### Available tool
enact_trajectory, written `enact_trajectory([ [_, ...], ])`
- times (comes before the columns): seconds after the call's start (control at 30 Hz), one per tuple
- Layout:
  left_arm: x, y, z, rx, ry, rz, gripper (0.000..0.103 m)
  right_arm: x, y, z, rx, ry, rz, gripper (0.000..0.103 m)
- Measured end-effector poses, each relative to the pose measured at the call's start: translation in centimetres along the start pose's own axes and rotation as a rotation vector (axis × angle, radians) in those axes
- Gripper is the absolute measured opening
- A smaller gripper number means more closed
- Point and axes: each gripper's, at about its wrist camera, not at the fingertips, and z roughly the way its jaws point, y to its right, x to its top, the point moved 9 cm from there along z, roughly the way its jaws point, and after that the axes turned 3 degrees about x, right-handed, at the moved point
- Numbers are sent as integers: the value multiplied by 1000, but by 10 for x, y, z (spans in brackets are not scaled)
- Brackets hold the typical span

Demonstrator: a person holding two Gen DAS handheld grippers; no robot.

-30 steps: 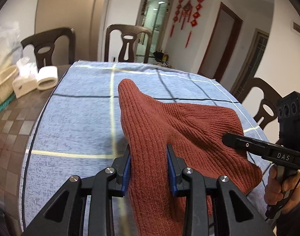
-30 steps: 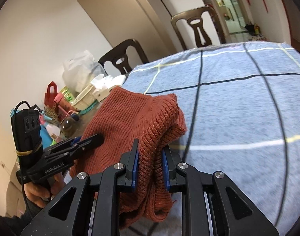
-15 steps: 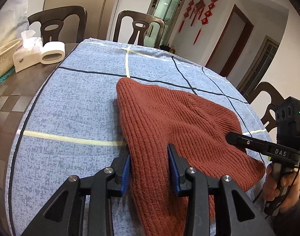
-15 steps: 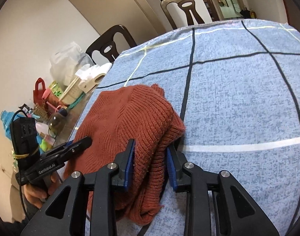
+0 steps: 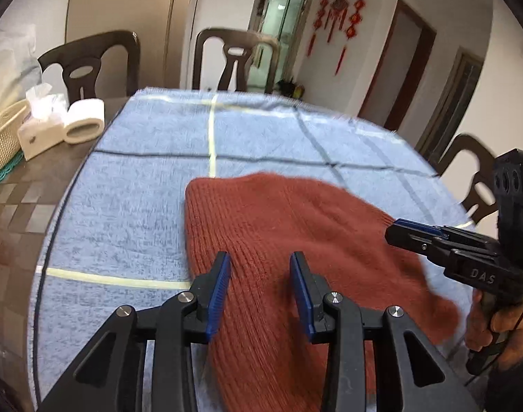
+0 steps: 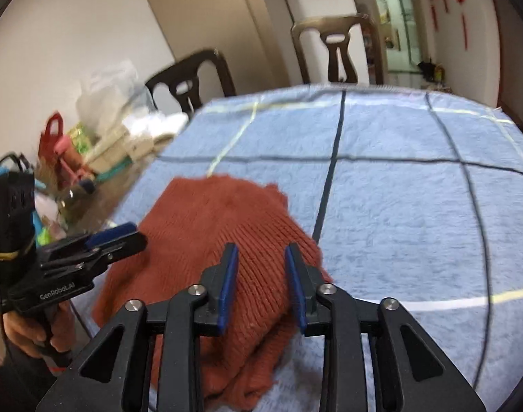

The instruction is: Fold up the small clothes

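A rust-red knit garment (image 5: 288,233) lies folded on the blue checked cloth (image 5: 141,178) near the table's front edge; it also shows in the right wrist view (image 6: 227,226). My left gripper (image 5: 260,274) is open, its blue pads apart just above the garment's near left part. My right gripper (image 6: 261,267) is open over the garment's right end. Each gripper shows in the other's view: the right gripper (image 5: 412,237) at the garment's right edge, the left gripper (image 6: 117,237) at its left edge.
A tissue box (image 5: 38,127), a paper roll (image 5: 84,125) and a woven basket (image 5: 0,137) stand on the bare tabletop to the left. Bags and bottles (image 6: 72,151) crowd that side. Dark chairs (image 5: 234,58) ring the table.
Both grippers have opened and let go of the garment. It has dropped from a raised peak to lie flat on the cloth. Both grippers have pulled back slightly.
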Motion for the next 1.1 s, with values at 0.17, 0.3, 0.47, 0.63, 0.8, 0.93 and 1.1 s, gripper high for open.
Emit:
enact_trajectory([
  [0.17,-1,5,3,4,16,34,39,-4,16,3,17,3,34,17],
  [0.3,-2,3,-11,8,17,22,39,-2,4,-20,24,39,11,17],
  [0.47,-18,8,-52,-16,66,27,39,-24,-38,-61,94,79,-102,17],
  [0.63,-46,12,-66,-32,60,14,39,-57,-53,-49,69,14,-180,13],
  [0.8,-63,6,-40,12,-18,-1,39,-60,-36,-41,55,7,-132,10],
  [0.93,-62,6,-38,20,-13,-4,39,-64,-35,-40,44,25,-137,11],
  [1.1,-62,4,-38,18,-13,-12,39,-65,-34,-43,45,31,-121,11],
])
